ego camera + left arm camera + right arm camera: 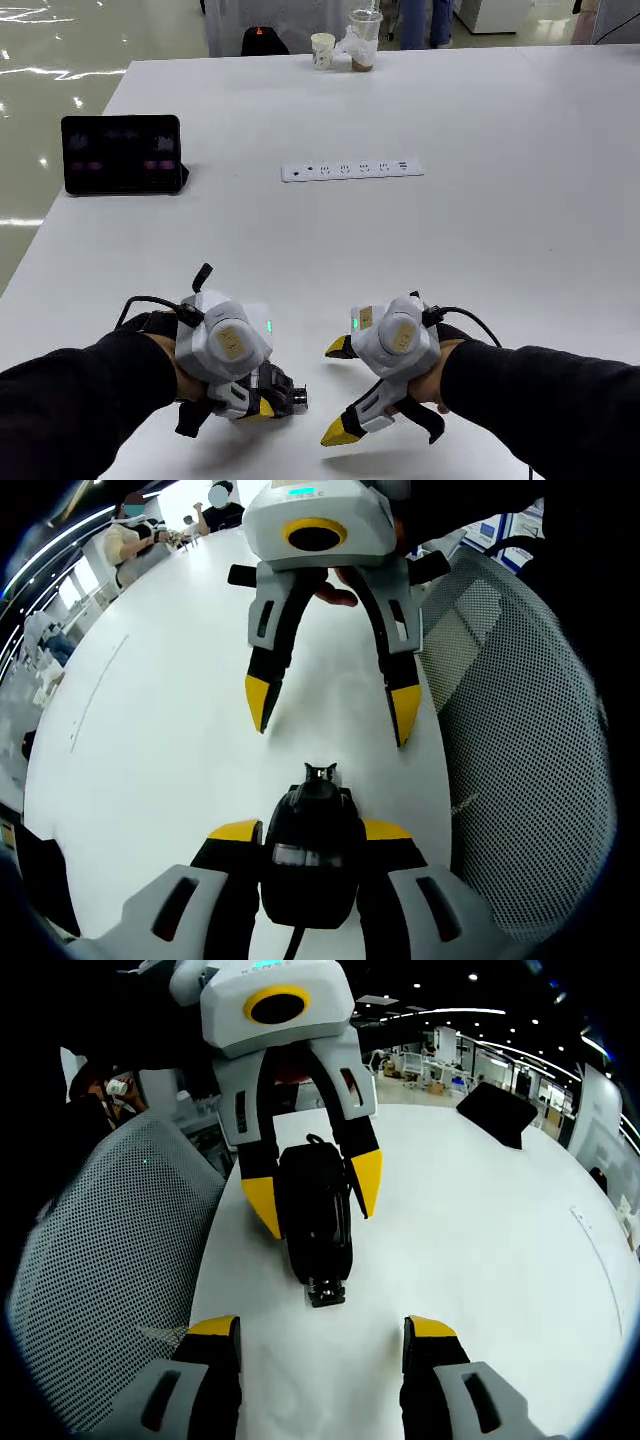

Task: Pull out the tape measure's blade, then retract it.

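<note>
We see the left gripper (310, 832) pinching a black tape measure (312, 870) low over the white table (450, 250), with the right gripper (321, 1327) facing it, its jaws spread.

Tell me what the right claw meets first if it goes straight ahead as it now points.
Probably the black, boxy tape measure clamped in the left claw; its blade end faces the open right claw, a gap apart.
</note>
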